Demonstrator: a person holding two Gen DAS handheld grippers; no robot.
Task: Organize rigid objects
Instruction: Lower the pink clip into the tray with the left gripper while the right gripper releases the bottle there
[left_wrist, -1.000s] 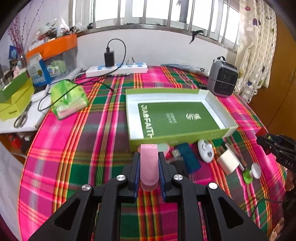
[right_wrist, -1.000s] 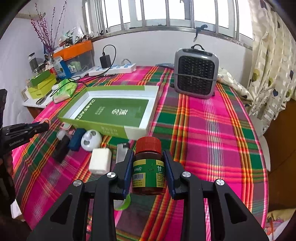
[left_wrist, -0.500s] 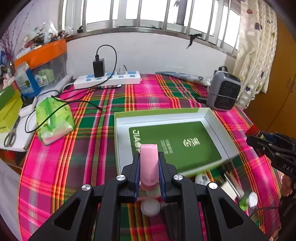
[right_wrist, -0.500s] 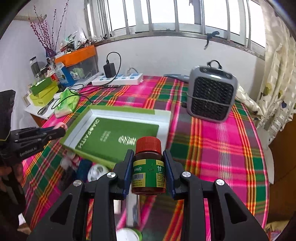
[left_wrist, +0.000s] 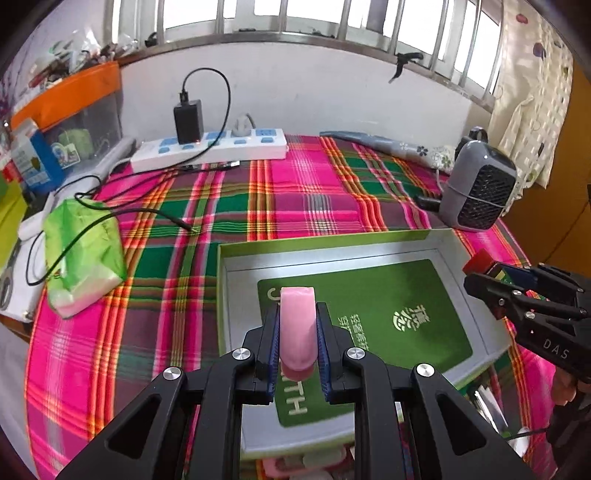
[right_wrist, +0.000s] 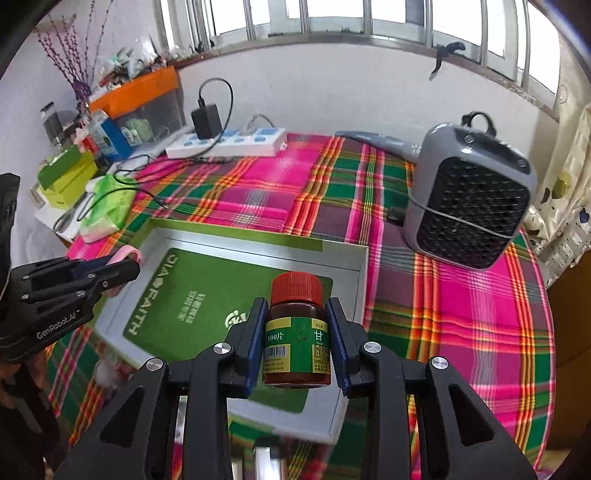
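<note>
My left gripper (left_wrist: 297, 332) is shut on a pink rounded object (left_wrist: 297, 325) and holds it above the near left part of the open green box (left_wrist: 406, 242). My right gripper (right_wrist: 297, 339) is shut on a brown pill bottle (right_wrist: 297, 343) with a red cap and green label, above the box's near right part (right_wrist: 343, 251). The box has a grey lining and a green printed insert. The left gripper with the pink object shows in the right wrist view (right_wrist: 122, 264). The right gripper with the red cap shows in the left wrist view (left_wrist: 480, 273).
A grey mini heater (right_wrist: 472, 199) stands right of the box. A white power strip (left_wrist: 210, 149) with a charger and a green tissue pack (left_wrist: 81, 254) lie at the back left. Small loose items (left_wrist: 306, 463) lie on the plaid cloth in front of the box.
Both grippers have risen and moved forward from the loose items in front of the box to above the box, each still holding its object.
</note>
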